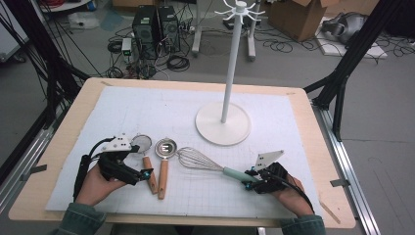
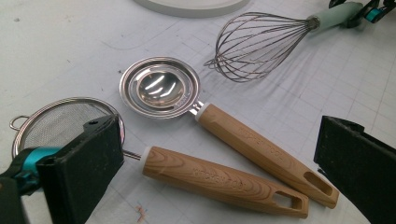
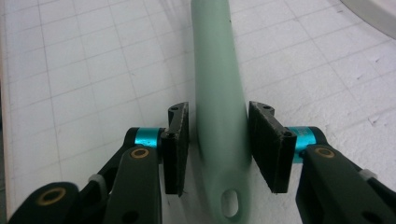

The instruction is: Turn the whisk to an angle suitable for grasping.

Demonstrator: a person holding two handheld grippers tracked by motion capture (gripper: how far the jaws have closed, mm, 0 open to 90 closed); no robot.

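Observation:
A wire whisk (image 1: 198,159) with a mint-green handle (image 3: 215,70) lies on the white grid mat (image 1: 147,112). My right gripper (image 1: 248,179) is open. Its jaws straddle the handle's end, with a thin gap on at least one side. Left of the whisk lie a round steel scoop (image 1: 165,148) and a small mesh strainer (image 1: 142,143), both with wooden handles. My left gripper (image 1: 143,174) is wide open, low over the mat. The strainer's wooden handle (image 2: 219,179) and the scoop's handle (image 2: 266,151) lie between its pads.
A white hook stand (image 1: 223,123) with a round base rises at the mat's middle back. The wooden table edge (image 1: 313,122) frames the mat. Computers, cables and boxes sit on the floor beyond.

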